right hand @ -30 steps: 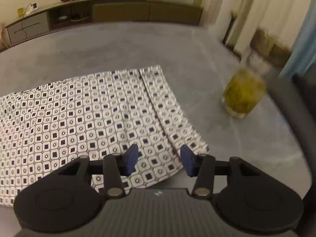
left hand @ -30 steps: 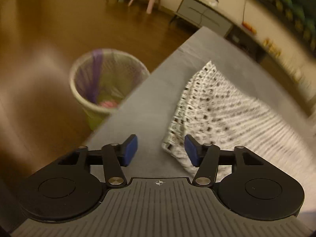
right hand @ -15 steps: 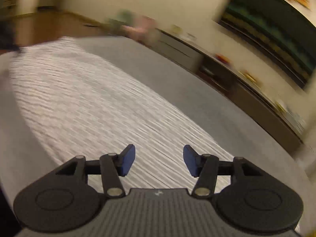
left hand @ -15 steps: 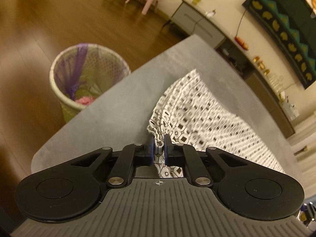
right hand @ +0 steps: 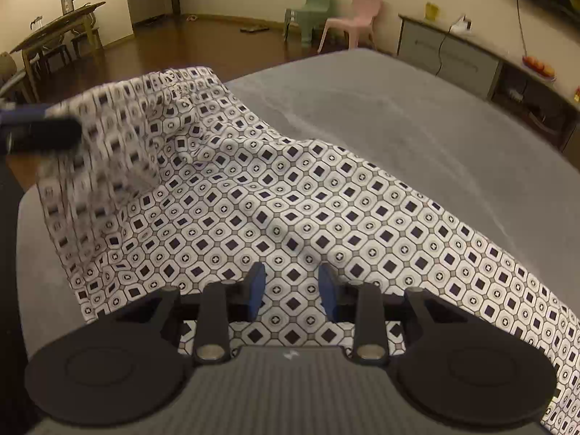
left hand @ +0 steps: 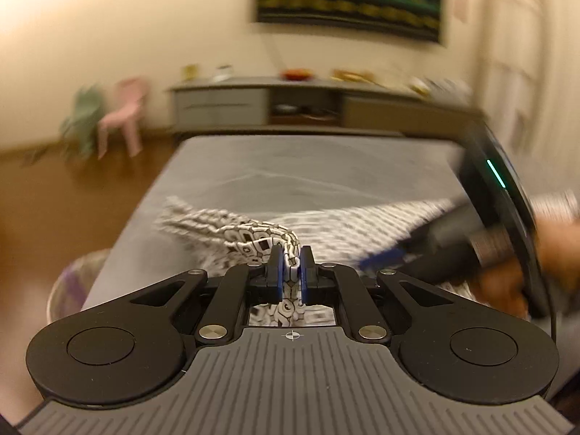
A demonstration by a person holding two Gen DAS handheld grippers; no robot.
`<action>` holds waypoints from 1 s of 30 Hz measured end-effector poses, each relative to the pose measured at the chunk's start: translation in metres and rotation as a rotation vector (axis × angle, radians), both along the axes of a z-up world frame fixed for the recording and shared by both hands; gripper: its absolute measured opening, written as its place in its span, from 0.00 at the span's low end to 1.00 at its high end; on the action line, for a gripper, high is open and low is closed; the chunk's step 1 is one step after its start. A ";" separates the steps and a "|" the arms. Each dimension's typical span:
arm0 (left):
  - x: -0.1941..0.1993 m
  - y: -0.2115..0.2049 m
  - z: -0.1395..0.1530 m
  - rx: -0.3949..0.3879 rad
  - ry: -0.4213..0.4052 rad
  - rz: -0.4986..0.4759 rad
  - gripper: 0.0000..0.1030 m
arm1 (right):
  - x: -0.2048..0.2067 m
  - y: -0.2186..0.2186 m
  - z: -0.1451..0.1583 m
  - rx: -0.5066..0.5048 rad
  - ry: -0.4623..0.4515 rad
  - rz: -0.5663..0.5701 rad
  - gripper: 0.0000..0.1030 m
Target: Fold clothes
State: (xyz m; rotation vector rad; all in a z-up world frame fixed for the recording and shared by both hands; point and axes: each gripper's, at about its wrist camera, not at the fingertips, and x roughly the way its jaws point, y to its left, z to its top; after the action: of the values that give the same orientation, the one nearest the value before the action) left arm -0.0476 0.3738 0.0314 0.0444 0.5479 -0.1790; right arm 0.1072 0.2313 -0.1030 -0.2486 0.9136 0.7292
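I am looking at a wide grey table point(right hand: 417, 116) with a soft, felt-like top, faint pale crease lines running across its far half. A white patterned cloth point(right hand: 290, 210), printed with dark squares and ringed dots, is lying directly on it, spreading from the near right towards the far left corner. There its end is rising off the surface. The far right part is showing bare grey.

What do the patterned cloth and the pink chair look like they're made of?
Cloth: thin woven fabric, probably cotton or a blend, matte; it drapes, ripples and bunches where the left gripper pinches it. Pink chair: looks like moulded plastic, one smooth piece with a slight sheen; too distant to be sure.
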 end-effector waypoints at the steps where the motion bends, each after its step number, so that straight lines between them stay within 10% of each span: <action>1: 0.002 -0.013 -0.003 0.024 0.002 -0.054 0.00 | 0.009 -0.012 0.004 0.042 0.050 -0.056 0.30; 3: 0.003 -0.039 -0.011 0.073 0.010 -0.168 0.00 | 0.020 -0.044 0.016 0.151 0.091 -0.145 0.32; 7: 0.006 -0.078 -0.040 0.160 0.085 -0.347 0.00 | 0.016 -0.083 0.036 0.318 0.137 -0.130 0.79; 13: 0.006 -0.092 -0.061 0.203 0.138 -0.356 0.00 | -0.023 -0.020 0.057 0.136 -0.032 0.201 0.88; 18: -0.003 -0.094 -0.067 0.227 0.142 -0.351 0.00 | -0.030 0.042 0.061 0.006 -0.051 0.305 0.88; 23: -0.002 -0.093 -0.066 0.221 0.139 -0.349 0.00 | -0.013 0.042 0.063 0.008 -0.009 0.195 0.36; 30: 0.002 -0.100 -0.069 0.218 0.127 -0.371 0.00 | -0.004 -0.023 0.085 0.124 -0.049 -0.042 0.40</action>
State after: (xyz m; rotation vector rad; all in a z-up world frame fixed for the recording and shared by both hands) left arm -0.0458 0.2735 -0.0372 0.3506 0.6818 -0.4857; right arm 0.1032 0.2081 -0.0181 -0.1365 0.8214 0.7352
